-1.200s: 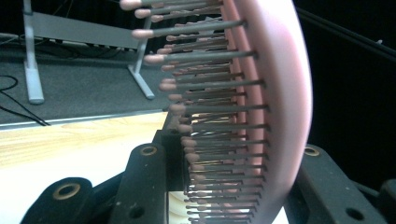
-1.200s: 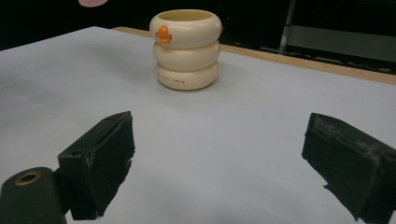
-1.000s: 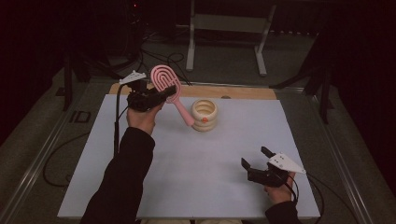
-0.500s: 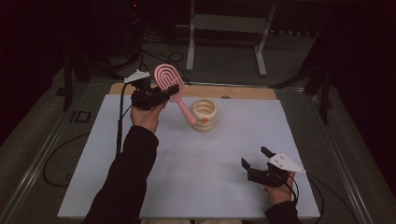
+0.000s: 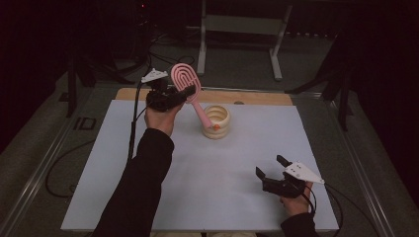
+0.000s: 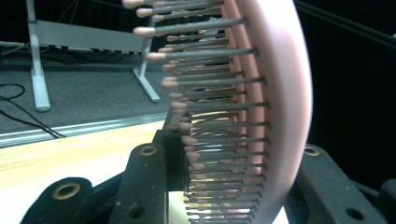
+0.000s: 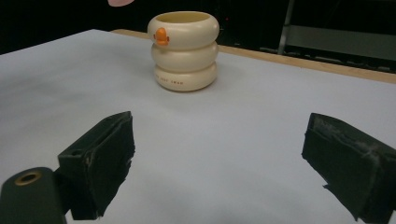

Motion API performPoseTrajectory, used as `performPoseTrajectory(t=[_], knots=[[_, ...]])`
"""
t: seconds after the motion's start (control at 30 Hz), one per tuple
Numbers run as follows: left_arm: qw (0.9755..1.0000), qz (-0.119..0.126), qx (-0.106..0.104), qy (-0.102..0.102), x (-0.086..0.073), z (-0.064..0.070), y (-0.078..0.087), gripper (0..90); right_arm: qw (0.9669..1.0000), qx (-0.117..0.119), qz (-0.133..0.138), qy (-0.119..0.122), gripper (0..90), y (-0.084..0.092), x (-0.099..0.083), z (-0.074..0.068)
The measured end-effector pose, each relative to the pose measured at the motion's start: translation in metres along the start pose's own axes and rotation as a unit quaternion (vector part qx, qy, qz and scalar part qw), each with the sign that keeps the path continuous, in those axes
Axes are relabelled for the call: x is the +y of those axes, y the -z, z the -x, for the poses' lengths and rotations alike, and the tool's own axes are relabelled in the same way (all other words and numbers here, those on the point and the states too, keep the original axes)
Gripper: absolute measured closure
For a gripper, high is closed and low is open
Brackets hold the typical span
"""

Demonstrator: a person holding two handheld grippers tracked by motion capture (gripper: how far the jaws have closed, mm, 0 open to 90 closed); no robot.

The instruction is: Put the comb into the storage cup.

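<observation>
One pink hairbrush [image 5: 187, 83] going handle-first into the cream ringed cup [image 5: 216, 121].
Left gripper [image 5: 170, 96] jaws clamp its head, tilting the handle into the cup; right gripper [image 5: 273, 174], well nearer than the cup, rests wide open, empty.

Hairbrush [image 5: 185, 83] handle in cup [image 5: 217, 122], far table [image 5: 148, 163] centre.

A white sheet [image 5: 207, 187] covered the worktop [image 5: 257, 97], whose bare wooden edge showed along the far side. Beyond it, on grey floor [image 5: 237, 64], stood a grey metal stand [image 5: 242, 24], and black cables [image 5: 59, 168] trailed beside the worktop's left edge.
</observation>
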State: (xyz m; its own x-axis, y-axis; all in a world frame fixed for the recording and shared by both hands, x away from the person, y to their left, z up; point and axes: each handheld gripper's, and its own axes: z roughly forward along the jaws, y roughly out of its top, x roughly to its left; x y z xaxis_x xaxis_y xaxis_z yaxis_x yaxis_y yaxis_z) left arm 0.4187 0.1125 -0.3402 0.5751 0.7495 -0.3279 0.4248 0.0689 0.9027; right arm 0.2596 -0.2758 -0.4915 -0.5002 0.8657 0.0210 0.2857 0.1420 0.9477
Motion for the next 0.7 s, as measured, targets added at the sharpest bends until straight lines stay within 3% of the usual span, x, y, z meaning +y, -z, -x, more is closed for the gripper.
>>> performPoseTrajectory(t=[0.3,0.37,0.7], knots=[[1.0000,0.005,0.005,-0.005,0.006,0.004,-0.009,64.1,1.0000,0.001,-0.001,-0.003,9.2,0.000,0.000,0.001],[0.9998,0.003,0.015,-0.013,0.011,0.006,-0.015,64.1,1.0000,0.002,0.000,-0.003,9.2,0.000,0.000,0.001],[0.9996,0.011,0.023,-0.010,0.017,0.009,-0.032,64.1,1.0000,0.002,0.003,-0.008,10.3,0.001,0.000,0.002]])
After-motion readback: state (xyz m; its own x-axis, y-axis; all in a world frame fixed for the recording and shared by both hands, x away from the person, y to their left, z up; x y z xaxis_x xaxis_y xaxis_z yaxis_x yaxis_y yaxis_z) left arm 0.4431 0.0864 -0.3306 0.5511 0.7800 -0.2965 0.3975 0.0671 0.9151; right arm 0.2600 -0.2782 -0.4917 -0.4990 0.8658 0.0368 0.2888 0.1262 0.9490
